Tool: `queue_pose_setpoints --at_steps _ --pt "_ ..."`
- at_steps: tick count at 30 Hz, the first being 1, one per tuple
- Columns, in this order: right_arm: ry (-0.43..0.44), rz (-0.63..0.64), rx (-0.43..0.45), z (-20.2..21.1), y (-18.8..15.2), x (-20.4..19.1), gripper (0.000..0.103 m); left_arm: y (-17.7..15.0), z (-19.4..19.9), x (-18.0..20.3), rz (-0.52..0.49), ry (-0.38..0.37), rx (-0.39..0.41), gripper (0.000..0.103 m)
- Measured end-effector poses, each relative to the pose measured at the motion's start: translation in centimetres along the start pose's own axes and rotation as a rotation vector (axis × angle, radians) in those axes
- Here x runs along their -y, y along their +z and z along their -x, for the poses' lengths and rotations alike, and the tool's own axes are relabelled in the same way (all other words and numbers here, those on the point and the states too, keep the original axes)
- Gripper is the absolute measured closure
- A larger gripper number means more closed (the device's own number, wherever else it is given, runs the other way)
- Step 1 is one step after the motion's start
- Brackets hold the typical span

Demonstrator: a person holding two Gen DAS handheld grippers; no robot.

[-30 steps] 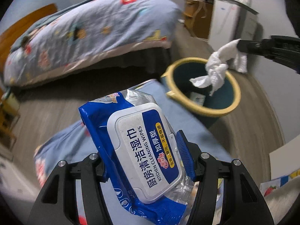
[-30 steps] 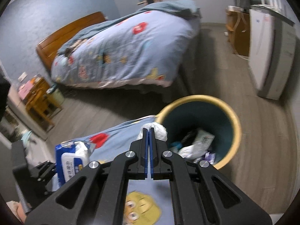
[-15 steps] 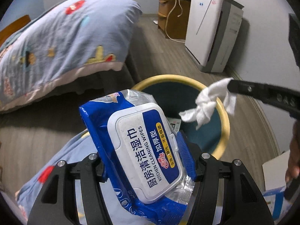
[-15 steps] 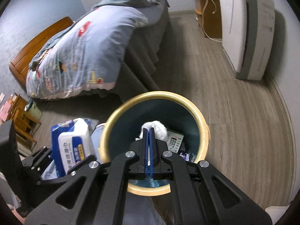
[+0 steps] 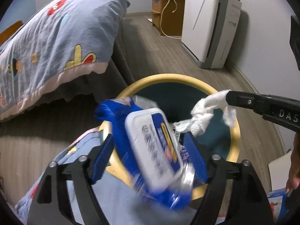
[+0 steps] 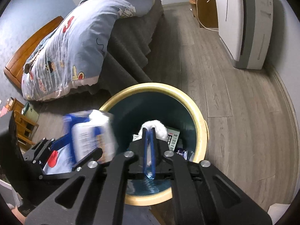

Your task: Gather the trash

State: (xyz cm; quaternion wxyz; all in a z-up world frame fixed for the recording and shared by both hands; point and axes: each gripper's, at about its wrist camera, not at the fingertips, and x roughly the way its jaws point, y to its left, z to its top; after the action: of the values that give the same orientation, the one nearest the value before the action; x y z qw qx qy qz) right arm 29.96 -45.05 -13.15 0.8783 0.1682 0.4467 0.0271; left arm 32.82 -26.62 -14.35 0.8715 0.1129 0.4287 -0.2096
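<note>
A round bin with a yellow rim [image 5: 168,77] [image 6: 150,86] and a dark teal inside stands on the floor below both grippers. My left gripper [image 5: 149,136] [image 6: 75,150] is over its near left edge; its jaws are opening. The blue wipes pack [image 5: 153,146] [image 6: 90,136] between them is blurred and tipping toward the bin. My right gripper [image 6: 149,129] [image 5: 227,97] is over the bin's mouth; its jaws are opening by a narrow gap, with a crumpled white tissue [image 5: 204,112] [image 6: 161,129] still caught at the tips.
Some trash [image 6: 173,138] lies in the bin. A bed with a blue cartoon quilt [image 5: 56,46] is at the left, a white appliance [image 5: 206,28] and a wooden cabinet [image 5: 165,9] at the back right. Blue printed cloth [image 5: 84,150] lies beside the bin.
Both grippers came in over the bin. The left jaws spread and the wipes pack tilted loose. The right pads parted slightly around the tissue.
</note>
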Motion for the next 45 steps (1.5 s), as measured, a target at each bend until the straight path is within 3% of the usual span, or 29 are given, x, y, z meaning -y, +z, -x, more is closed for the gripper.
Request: queue_pose_setpoints --at_steps 2,14,21,24,25,27,33,34,36,38,45 --pt "0.004 -0.013 0.010 0.3 0.1 0.1 0.072 -0.1 0.5 -0.4 0.014 0.002 0.004 0.022" --pt "0.005 0.011 0.028 4.6 -1.2 -0.7 0.071 -2.3 7.2 -2.2 0.077 -0.014 0.045 0.022" --pt "0.012 0.047 0.052 9.6 -3.4 -2.4 0.071 -4.4 13.4 -0.8 0.038 0.000 0.122 0.022" --pt "0.006 0.094 0.070 12.3 -5.3 -3.6 0.070 -5.5 15.9 -0.2 0.014 0.028 0.154 0.016" --pt "0.005 0.104 0.075 13.0 -5.8 -3.8 0.068 -6.1 17.1 0.0 0.005 0.036 0.168 0.014" --pt "-0.001 0.125 0.106 15.1 -7.3 -4.3 0.047 -6.9 18.7 0.3 -0.003 0.065 0.183 0.012" --pt "-0.012 0.172 0.186 19.1 -10.3 -5.6 0.027 -8.6 24.1 1.1 -0.026 0.087 0.267 0.008" --pt "-0.013 0.171 0.244 20.4 -10.6 -5.9 0.024 -9.0 25.1 1.1 -0.020 0.089 0.283 0.006" --pt "-0.034 0.180 0.327 22.2 -11.1 -6.4 0.005 -9.7 26.7 1.1 0.000 0.088 0.312 0.006" --pt "-0.042 0.194 0.366 23.2 -11.7 -7.2 0.005 -10.5 27.9 0.7 0.032 0.096 0.325 0.005" --pt "-0.016 0.234 0.356 24.0 -13.3 -9.3 0.005 -11.8 29.7 -0.1 0.111 0.128 0.339 0.005"
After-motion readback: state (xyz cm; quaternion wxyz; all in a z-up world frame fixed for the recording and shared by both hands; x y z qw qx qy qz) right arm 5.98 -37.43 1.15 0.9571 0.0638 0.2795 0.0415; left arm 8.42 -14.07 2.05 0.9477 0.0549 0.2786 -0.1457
